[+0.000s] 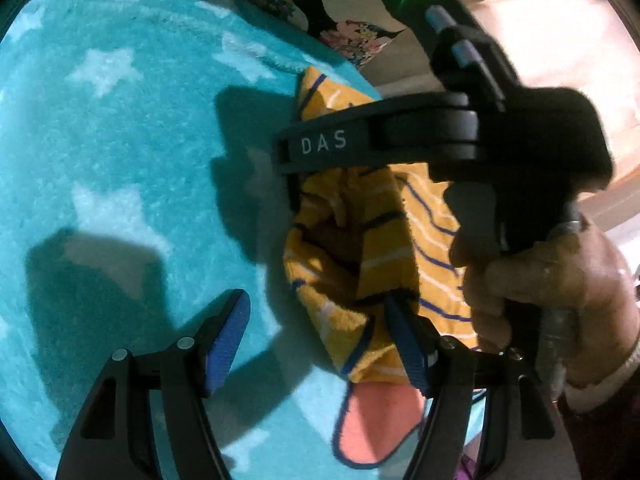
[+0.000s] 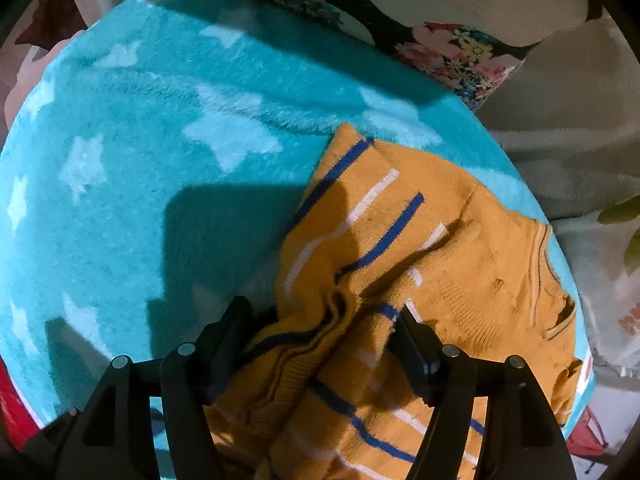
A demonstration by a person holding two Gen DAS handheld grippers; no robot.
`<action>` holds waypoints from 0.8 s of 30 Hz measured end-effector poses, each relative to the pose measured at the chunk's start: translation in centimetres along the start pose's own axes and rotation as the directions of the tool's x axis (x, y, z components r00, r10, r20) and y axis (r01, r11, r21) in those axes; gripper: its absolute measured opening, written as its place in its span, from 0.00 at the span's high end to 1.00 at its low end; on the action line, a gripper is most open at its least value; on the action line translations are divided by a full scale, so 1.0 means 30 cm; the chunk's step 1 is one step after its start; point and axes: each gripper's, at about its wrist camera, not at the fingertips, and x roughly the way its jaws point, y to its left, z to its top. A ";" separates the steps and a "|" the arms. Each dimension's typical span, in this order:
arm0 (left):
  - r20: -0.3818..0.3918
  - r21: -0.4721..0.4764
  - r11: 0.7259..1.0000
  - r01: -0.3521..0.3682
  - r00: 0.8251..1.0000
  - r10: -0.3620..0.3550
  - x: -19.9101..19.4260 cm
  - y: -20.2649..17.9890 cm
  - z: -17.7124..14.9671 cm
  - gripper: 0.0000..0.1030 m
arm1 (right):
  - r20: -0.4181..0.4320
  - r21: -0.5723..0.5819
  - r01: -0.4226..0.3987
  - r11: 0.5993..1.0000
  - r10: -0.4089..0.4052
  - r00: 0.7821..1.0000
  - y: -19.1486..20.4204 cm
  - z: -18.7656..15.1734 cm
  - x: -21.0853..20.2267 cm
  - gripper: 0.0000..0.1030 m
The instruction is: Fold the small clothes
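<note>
Item: small mustard-yellow knitted top with blue and white stripes, lying bunched at the right-hand edge of a turquoise star-patterned blanket.

Risks, as judged:
- The top sits close to the blanket's edge, so a careless pull could drag it off the side.
- The fabric is soft and heaped in ridges; a grab at the wrong layer could take several thicknesses at once and spoil the fold.
- The two tools work very near each other and could collide.

Condition: crumpled, not flat. A striped part is thrown across the body, with deep creases. A salmon-pink piece with blue trim shows below it; whether this is the top's lining or a second garment cannot be told.

Right gripper: jaws wide apart, straddling a ridge of knit, pads not pressing.

Left gripper: jaws apart, one pad at the top's edge, nothing clamped.

Surroundings: floral fabric beyond the blanket.
</note>
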 end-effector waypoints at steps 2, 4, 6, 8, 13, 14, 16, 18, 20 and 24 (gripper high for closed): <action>0.025 -0.009 0.999 0.043 0.999 -0.043 -0.029 0.011 -0.012 0.33 | -0.001 -0.005 -0.010 1.000 0.010 1.000 -0.003 -0.002 -0.003 0.27; 0.066 -0.029 0.997 0.077 0.995 -0.075 -0.070 0.031 -0.017 0.30 | -0.001 -0.014 -0.031 0.999 0.031 1.000 -0.020 -0.010 -0.006 0.27; 0.110 -0.044 0.995 0.088 0.990 -0.083 -0.109 0.047 -0.024 0.24 | 0.000 -0.004 -0.061 0.998 0.061 0.998 -0.035 -0.016 -0.007 0.26; 0.132 -0.049 0.995 0.083 0.988 -0.076 -0.121 0.048 -0.026 0.21 | 0.002 0.019 -0.097 0.995 0.097 0.995 -0.058 -0.020 -0.014 0.26; 0.116 0.003 1.000 -0.018 0.993 0.018 -0.056 -0.026 -0.025 0.21 | -0.008 -0.029 -0.072 0.997 0.071 0.997 -0.037 -0.023 -0.016 0.23; 0.109 0.021 0.998 -0.054 0.993 0.051 -0.035 -0.050 -0.029 0.21 | -0.010 -0.056 -0.051 0.997 0.050 0.999 -0.014 -0.015 -0.010 0.23; 0.082 0.031 0.994 -0.105 0.991 0.102 -0.003 -0.062 -0.031 0.26 | 0.002 -0.099 -0.016 0.995 0.016 1.000 0.010 -0.023 -0.012 0.25; 0.042 0.018 0.988 -0.152 0.988 0.151 0.047 -0.071 -0.038 0.76 | 0.026 -0.110 -0.008 0.994 0.011 1.000 0.013 -0.034 -0.021 0.32; 0.021 -0.008 0.988 -0.153 0.988 0.153 0.063 -0.077 -0.044 0.87 | 0.077 -0.118 0.022 0.993 -0.012 0.997 0.009 -0.061 -0.040 0.50; 0.069 -0.003 0.990 -0.144 0.987 0.144 -0.009 -0.172 -0.057 0.88 | 0.184 -0.092 -0.047 0.995 0.063 0.981 -0.055 -0.153 -0.096 0.76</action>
